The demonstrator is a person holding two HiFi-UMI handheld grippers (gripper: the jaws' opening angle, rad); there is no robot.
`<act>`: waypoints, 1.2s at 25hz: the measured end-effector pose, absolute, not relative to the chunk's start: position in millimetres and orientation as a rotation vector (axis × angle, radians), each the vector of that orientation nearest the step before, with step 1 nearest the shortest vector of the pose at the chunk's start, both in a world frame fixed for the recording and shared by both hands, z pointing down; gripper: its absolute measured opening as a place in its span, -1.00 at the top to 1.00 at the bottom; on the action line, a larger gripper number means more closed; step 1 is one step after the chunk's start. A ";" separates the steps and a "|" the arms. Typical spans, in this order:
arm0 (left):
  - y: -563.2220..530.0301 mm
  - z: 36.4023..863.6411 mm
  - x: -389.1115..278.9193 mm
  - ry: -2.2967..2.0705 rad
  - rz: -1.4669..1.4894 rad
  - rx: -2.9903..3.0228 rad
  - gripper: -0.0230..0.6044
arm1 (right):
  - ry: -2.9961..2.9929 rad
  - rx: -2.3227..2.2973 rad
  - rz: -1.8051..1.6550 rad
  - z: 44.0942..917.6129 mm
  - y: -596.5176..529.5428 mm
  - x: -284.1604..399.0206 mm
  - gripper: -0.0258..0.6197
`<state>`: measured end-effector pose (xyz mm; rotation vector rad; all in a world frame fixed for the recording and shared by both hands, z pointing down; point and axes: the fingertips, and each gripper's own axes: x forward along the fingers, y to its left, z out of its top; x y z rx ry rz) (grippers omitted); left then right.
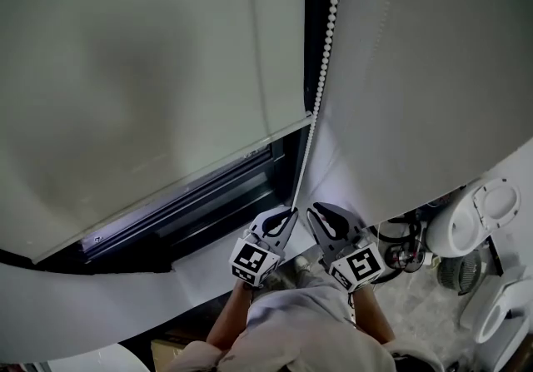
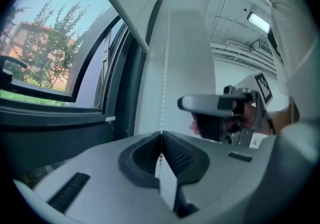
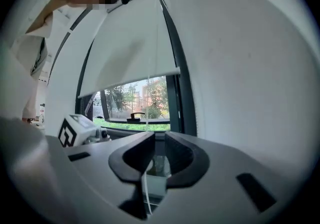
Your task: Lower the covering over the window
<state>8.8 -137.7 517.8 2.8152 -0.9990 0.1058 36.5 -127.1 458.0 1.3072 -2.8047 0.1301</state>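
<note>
The pale roller blind (image 1: 141, 71) hangs partway down over the window (image 3: 135, 101), and its bottom rail (image 3: 131, 81) leaves a strip of glass showing. A white bead chain (image 1: 325, 46) runs down the dark frame beside it. My left gripper (image 1: 287, 214) is shut on the bead chain (image 2: 164, 72), which is pinched between its dark pads (image 2: 175, 153). My right gripper (image 1: 315, 212) is just to the right of it, at about the same height. The right gripper (image 3: 155, 138) stands open with a narrow gap, and a thin strand (image 3: 145, 188) hangs loose in that gap.
A dark window frame and sill (image 1: 208, 204) lie under the blind. A broad white wall column (image 1: 416, 71) stands to the right of the chain. White fans and cables (image 1: 466, 229) crowd the floor at the lower right. Trees and a building show outside (image 2: 45, 52).
</note>
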 end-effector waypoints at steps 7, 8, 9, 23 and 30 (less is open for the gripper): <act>-136.9 528.4 10.6 -0.994 0.086 2.797 0.88 | -2.909 1.248 -0.073 392.1 -128.0 18.6 0.63; -137.3 528.4 11.0 -0.994 0.084 2.798 0.88 | -2.922 1.240 -0.102 384.0 -128.5 15.5 0.62; -137.4 528.5 11.3 -0.993 0.082 2.800 0.88 | -2.935 1.232 -0.130 376.3 -129.4 12.1 0.59; -132.5 534.8 5.6 -1.006 0.094 2.802 0.88 | -3.027 1.252 -0.200 355.9 -143.4 -7.7 0.92; -127.8 572.3 7.0 -0.971 0.180 2.763 0.87 | -2.959 1.239 -0.127 393.5 -140.3 -8.6 0.92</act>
